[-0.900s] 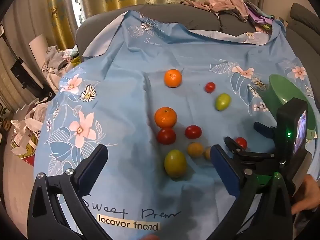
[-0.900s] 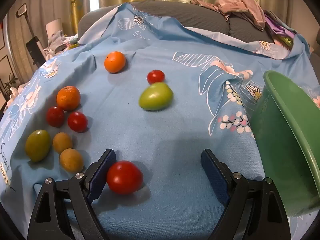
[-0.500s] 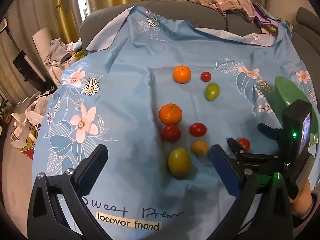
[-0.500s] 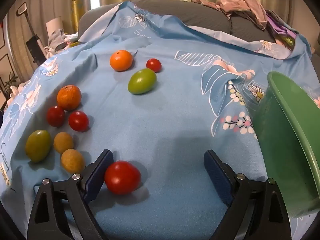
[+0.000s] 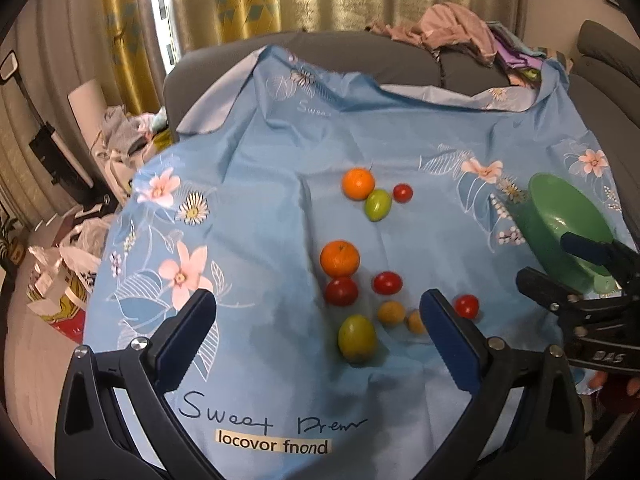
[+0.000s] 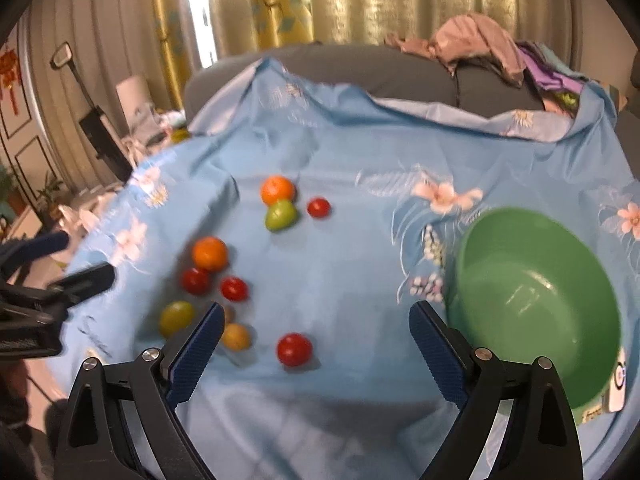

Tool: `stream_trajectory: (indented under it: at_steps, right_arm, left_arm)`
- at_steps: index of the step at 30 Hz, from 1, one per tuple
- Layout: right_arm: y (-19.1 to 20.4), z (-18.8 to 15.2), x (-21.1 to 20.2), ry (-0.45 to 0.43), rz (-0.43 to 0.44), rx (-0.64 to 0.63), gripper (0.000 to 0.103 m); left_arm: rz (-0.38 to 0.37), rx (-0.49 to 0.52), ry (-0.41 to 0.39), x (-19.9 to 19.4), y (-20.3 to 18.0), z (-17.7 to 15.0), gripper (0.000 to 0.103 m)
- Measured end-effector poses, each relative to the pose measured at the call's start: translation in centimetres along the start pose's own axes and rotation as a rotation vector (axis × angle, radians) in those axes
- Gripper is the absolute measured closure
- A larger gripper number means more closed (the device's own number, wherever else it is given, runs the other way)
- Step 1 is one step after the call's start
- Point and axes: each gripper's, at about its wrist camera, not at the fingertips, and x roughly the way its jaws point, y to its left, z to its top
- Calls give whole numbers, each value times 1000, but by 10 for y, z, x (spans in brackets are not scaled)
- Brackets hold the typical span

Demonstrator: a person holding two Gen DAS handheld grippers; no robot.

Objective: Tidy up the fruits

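Several fruits lie on a blue floral cloth point(image 5: 256, 240): two oranges point(image 5: 339, 258), red tomatoes point(image 5: 341, 291), green fruits point(image 5: 356, 338) and small yellow ones point(image 5: 390, 313). A far green fruit point(image 5: 377, 205) touches the far orange point(image 5: 358, 183). An empty green bowl point(image 6: 532, 300) stands at the right. My left gripper point(image 5: 316, 320) is open and empty above the near fruit cluster. My right gripper point(image 6: 314, 332) is open and empty, raised above a lone red tomato point(image 6: 294, 349), left of the bowl.
A grey sofa point(image 5: 360, 56) with a heap of clothes point(image 5: 460, 32) lies behind the cloth. Bags and clutter point(image 5: 60, 264) sit on the floor at the left. Curtains hang at the back.
Both grippers have risen and pulled back, so the fruits look smaller. The far green fruit has rolled left against the far orange. The right view now looks into the bowl.
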Motion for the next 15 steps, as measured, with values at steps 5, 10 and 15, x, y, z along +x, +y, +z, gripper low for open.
stream_trajectory:
  at_steps: [5, 10, 15]
  right_arm:
    - [10, 8, -18, 8, 2, -33, 10]
    - [17, 8, -28, 2, 4, -56, 10]
    - [22, 6, -32, -1, 7, -73, 10]
  left_arm:
    - [12, 18, -29, -14, -2, 5, 1]
    - [29, 34, -42, -23, -2, 9, 1]
    - [29, 46, -55, -28, -5, 8, 1]
